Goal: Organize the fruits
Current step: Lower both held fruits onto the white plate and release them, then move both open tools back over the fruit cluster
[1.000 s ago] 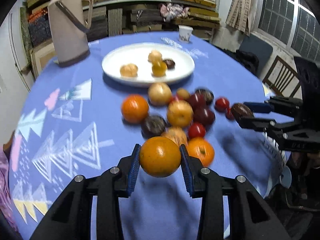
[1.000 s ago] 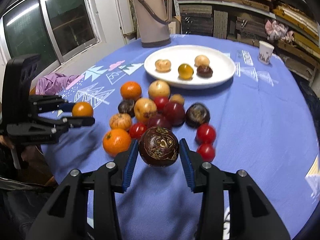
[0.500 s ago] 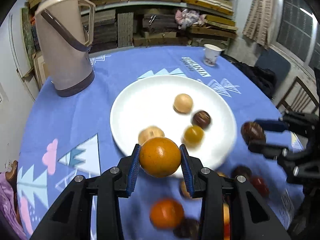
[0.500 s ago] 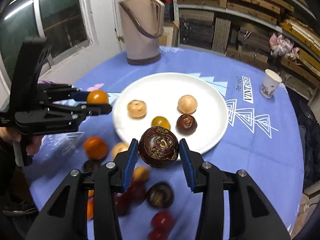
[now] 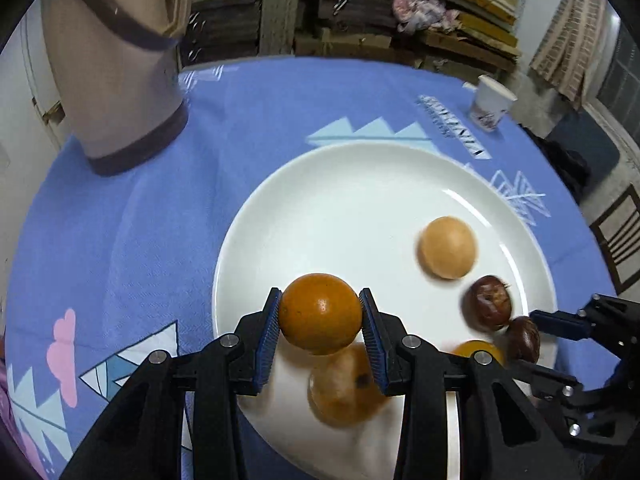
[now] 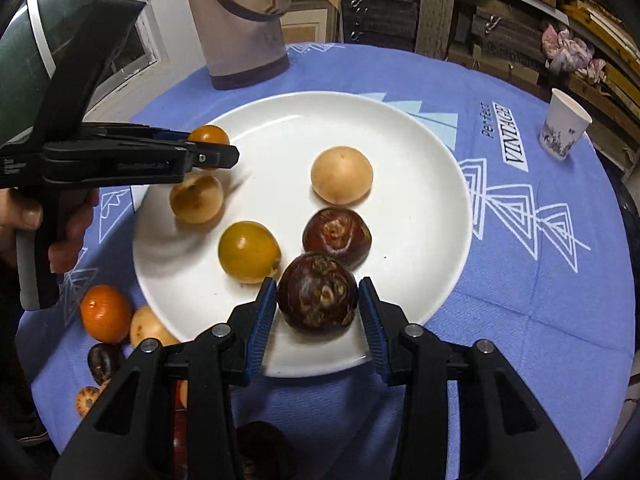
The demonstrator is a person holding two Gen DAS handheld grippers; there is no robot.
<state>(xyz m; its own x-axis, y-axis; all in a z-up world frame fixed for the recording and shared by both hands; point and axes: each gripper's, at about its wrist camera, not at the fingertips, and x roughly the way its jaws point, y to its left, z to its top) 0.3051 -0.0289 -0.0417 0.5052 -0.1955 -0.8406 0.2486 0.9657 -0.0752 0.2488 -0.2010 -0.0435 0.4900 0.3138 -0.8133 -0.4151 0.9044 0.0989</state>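
Orange (image 5: 320, 314) clamped in left hand-held gripper (image 5: 320, 320); right hand-held gripper (image 6: 318, 300) just loosened off dark fruit (image 6: 317, 293) over plate (image 6: 420, 184).

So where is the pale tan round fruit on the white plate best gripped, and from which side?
Probably across its widest middle, from above. The pale tan round fruit is a smooth ball; a dark wrinkled fruit lies close in front, so close on its left and right, where the white plate is bare.

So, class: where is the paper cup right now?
The paper cup stands on the blue tablecloth at the right wrist view's far right, beyond the white plate, near the shelves.
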